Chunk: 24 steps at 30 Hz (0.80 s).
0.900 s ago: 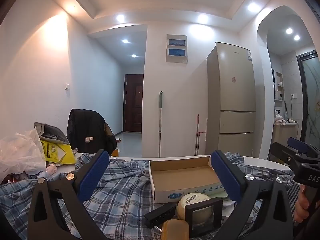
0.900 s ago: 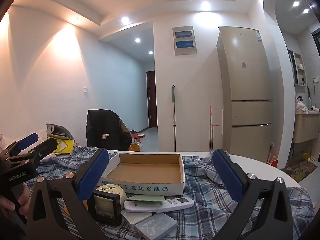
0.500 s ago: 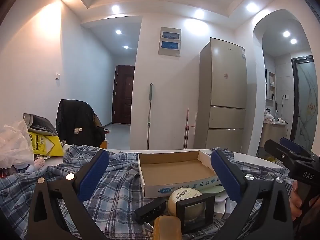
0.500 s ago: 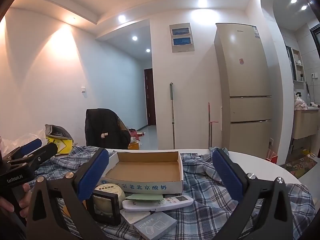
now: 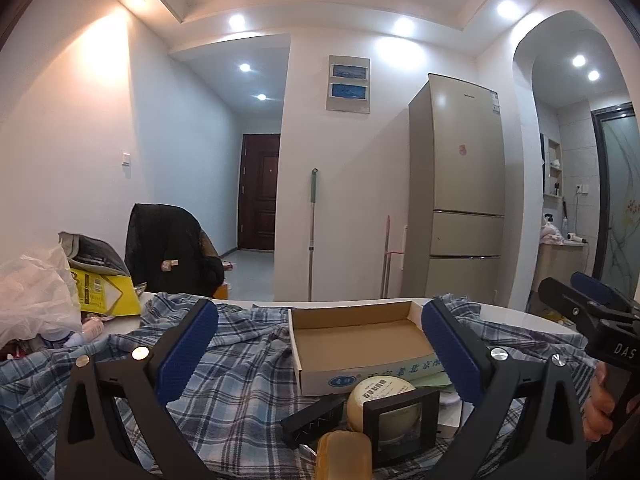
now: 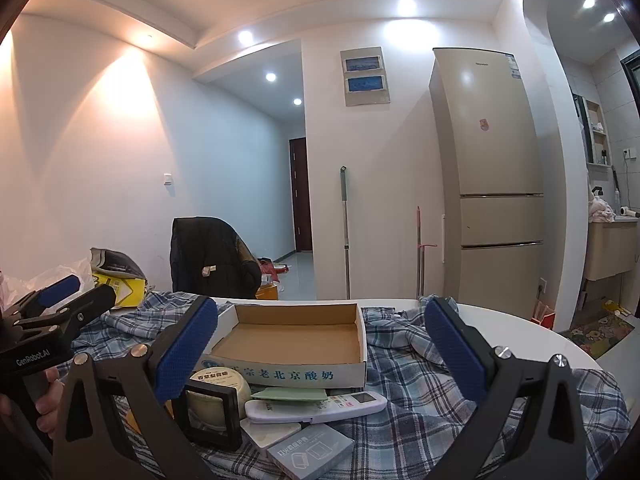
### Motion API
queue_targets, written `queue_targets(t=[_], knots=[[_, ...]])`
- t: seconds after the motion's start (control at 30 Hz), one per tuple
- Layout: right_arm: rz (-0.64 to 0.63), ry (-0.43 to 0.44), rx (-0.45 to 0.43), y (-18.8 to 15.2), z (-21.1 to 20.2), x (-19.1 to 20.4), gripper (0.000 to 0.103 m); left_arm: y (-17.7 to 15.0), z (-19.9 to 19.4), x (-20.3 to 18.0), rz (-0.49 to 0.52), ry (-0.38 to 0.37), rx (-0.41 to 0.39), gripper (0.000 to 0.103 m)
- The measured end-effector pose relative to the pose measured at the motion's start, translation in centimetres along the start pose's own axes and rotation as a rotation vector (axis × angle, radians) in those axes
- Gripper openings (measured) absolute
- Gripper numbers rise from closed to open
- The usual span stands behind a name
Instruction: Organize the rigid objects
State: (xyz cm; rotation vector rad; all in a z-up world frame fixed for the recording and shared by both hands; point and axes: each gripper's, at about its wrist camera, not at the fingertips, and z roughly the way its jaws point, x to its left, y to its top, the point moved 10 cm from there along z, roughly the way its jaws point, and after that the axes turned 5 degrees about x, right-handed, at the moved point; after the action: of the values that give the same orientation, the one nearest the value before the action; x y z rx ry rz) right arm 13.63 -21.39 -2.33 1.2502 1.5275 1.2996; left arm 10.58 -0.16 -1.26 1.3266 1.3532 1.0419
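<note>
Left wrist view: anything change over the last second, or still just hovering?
Only the camera moved: the left gripper swung left, so the cardboard box shifted right in its view; the right gripper barely drifted. Nothing grasped or released. Both stay open and empty; box, round tin, remote and plaid cloth lie as before.

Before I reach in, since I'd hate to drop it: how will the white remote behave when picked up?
The white remote looks stiff and probably light. It rests across a flat white box, so pushing one end may pivot it. Its smooth plastic could slip; both tools are open and empty.
</note>
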Motion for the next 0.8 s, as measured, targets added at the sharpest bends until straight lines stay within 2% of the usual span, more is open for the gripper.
queue_targets(t=[0.13,0.23,0.63,0.8], knots=[[0.004,-0.013,-0.002,0.0,-0.1,-0.2,0.103,0.2,-0.4,0.0,-0.003,-0.010,-0.018,0.103],[-0.008,-0.014,0.001,-0.1,0.0,0.0,0.103,0.3,-0.5,0.4,-0.003,0.030,-0.020,0.103],[-0.090,-0.016,-0.018,-0.1,-0.5,1.7,0.103,0.4,-0.9,-0.1,0.013,0.018,-0.038,0.103],[-0.079,-0.017,-0.003,-0.3,-0.3,1.6,0.103,0.5,-1.2,-0.3,0.022,0.017,-0.050,0.103]])
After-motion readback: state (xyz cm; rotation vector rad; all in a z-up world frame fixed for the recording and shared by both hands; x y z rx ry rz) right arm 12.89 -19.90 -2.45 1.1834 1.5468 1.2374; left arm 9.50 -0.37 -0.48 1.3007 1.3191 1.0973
